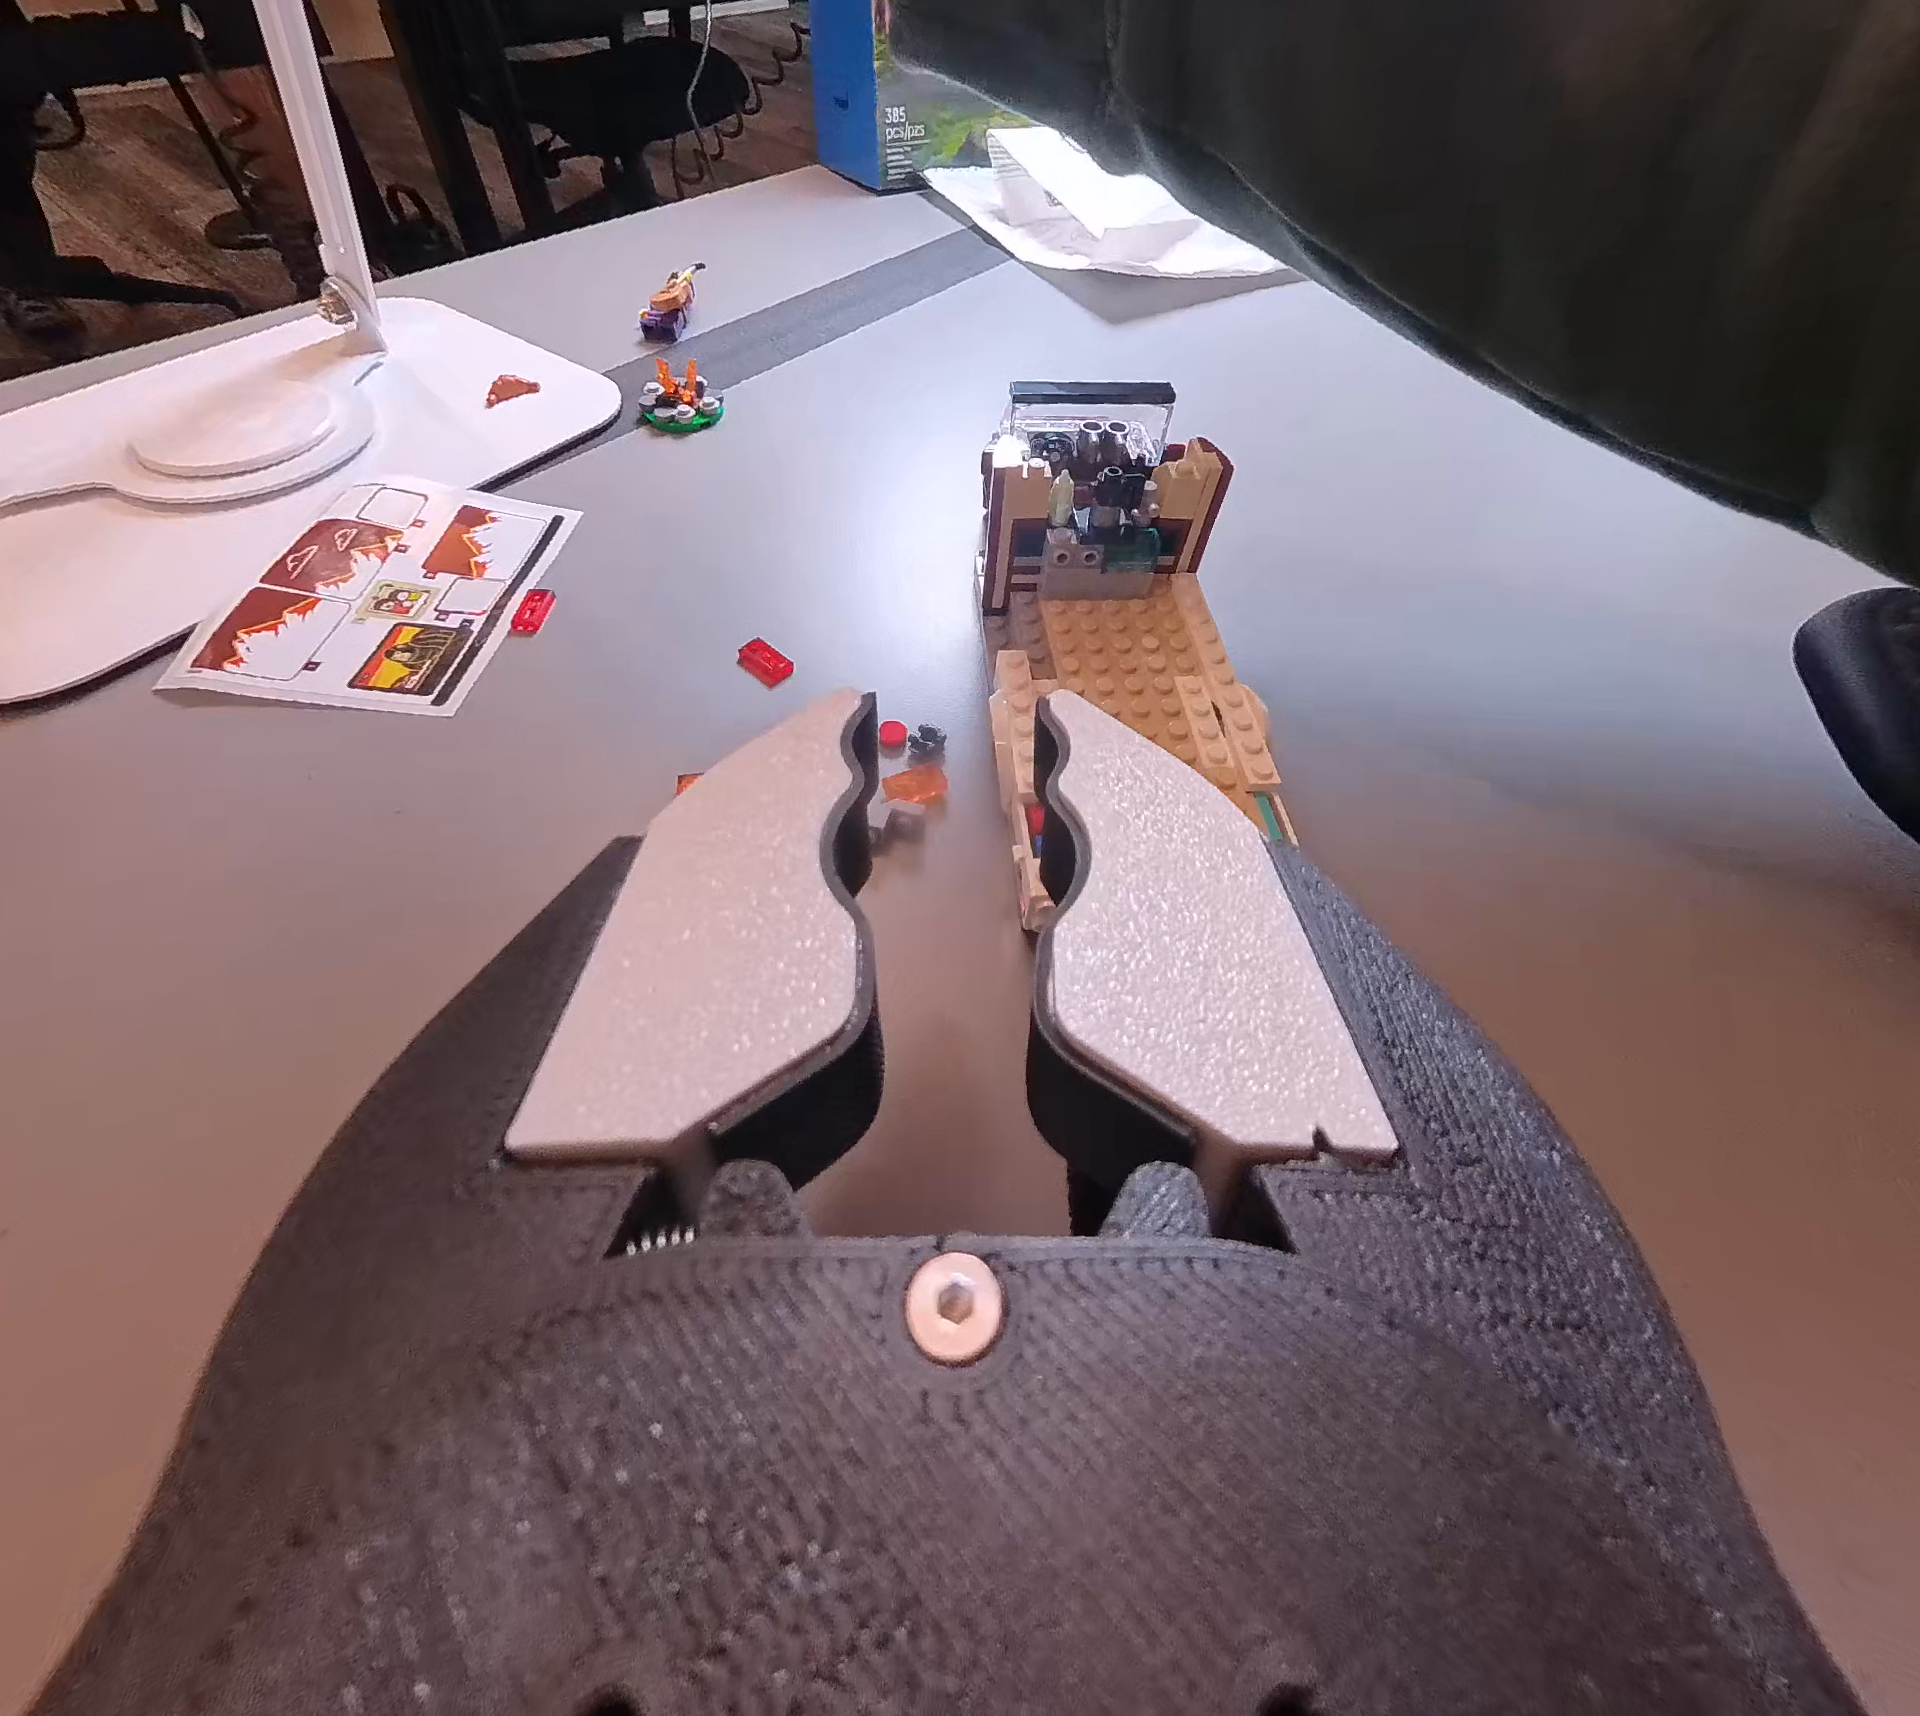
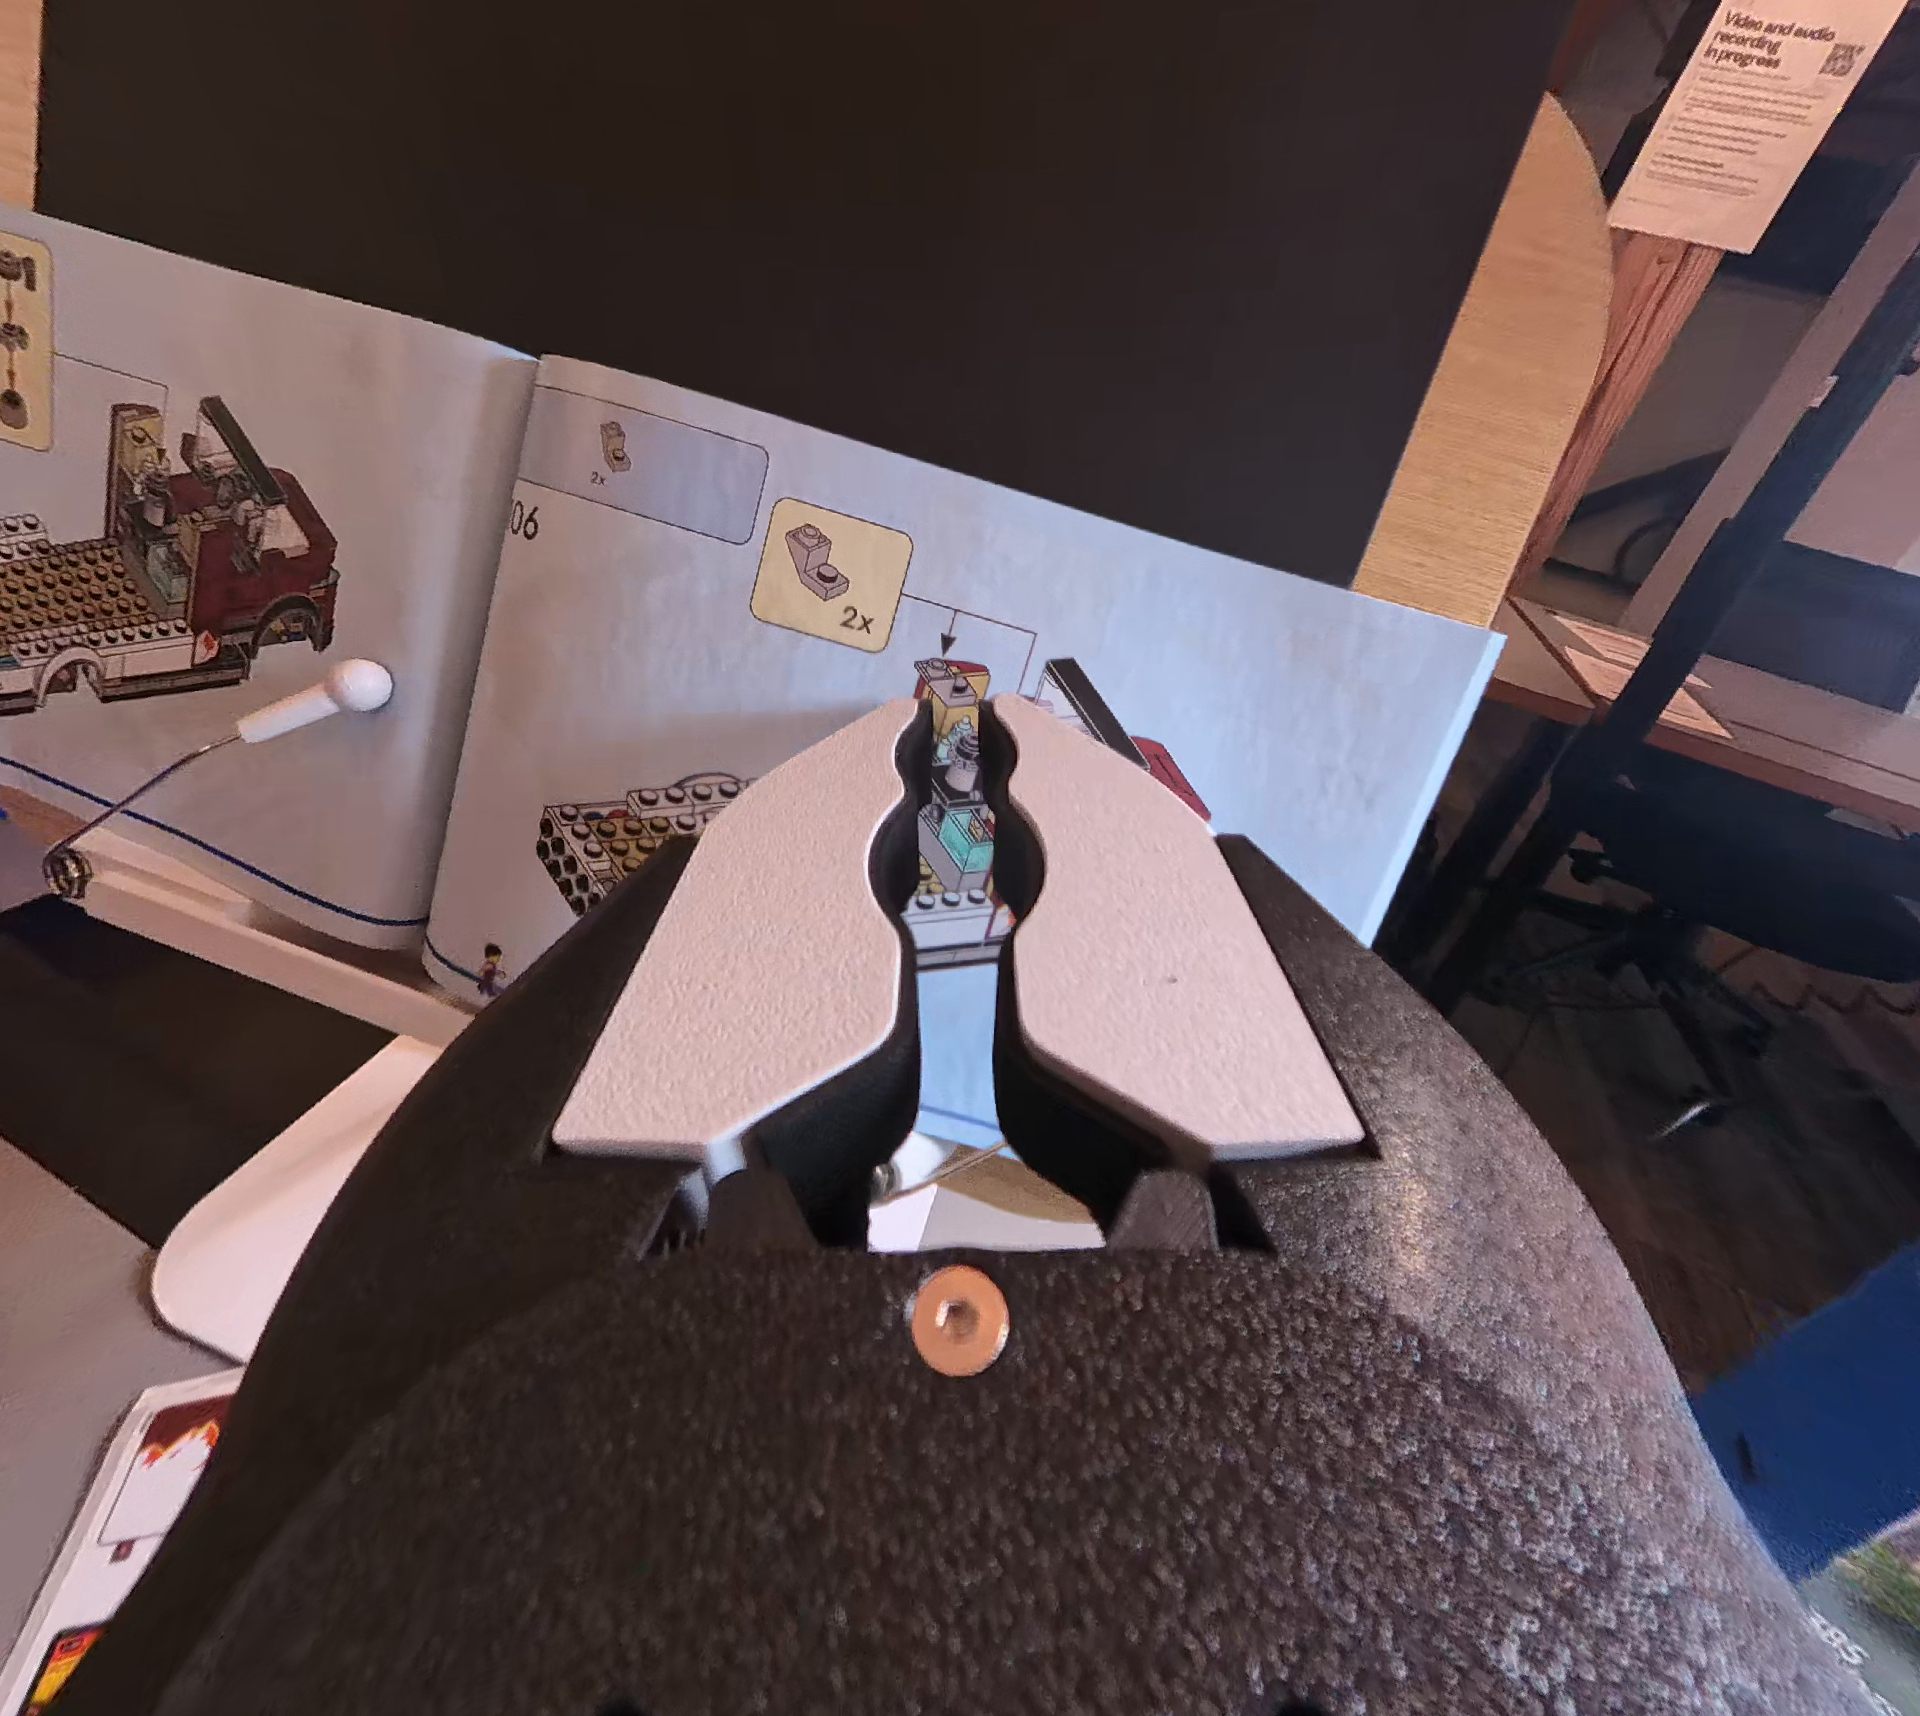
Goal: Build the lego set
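Lego truck [image 1: 1112,606] on grey desk [image 1: 1455,731], loose bricks [image 1: 766,660] nearby, left gripper [image 1: 951,710] open and empty, right gripper [image 2: 956,710] nearly closed, empty, before manual [image 2: 1195,679]

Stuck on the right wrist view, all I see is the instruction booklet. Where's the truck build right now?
Observer: The partly built truck stands on the grey table, right in front of the left gripper.
Operator: Is that gripper holding anything?
Observer: No, it is open and grips nothing.
Operator: Any loose red pieces around?
Observer: Yes, a red plate lies left of the truck, and a second red piece lies at the edge of the sticker sheet.
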Available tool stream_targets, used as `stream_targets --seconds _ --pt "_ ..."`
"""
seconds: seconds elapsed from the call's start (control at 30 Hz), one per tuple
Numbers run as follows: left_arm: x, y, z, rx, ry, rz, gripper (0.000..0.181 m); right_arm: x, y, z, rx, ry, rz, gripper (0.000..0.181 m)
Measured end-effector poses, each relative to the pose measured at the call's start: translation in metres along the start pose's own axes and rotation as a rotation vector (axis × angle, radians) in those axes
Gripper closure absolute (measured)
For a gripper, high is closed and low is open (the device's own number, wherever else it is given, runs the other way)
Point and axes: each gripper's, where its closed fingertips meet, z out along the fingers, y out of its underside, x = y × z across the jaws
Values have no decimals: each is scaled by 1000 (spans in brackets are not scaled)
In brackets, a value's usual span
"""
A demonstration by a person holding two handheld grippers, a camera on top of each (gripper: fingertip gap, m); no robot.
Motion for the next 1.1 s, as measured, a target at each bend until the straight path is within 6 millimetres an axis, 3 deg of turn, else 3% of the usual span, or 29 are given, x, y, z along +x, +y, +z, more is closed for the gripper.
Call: stream_targets --seconds 0.2,0.63,1.1 --pt "-1 0 0 1 -5 3 152 0 2 5 -13 -2 1 172" --pt "0 2 1 -9 0 1 152 24 23 -21 -18 7 -18 172" --pt "0 1 0 -7 5 -5 152 13 20 -9 7 -11 -98 174"
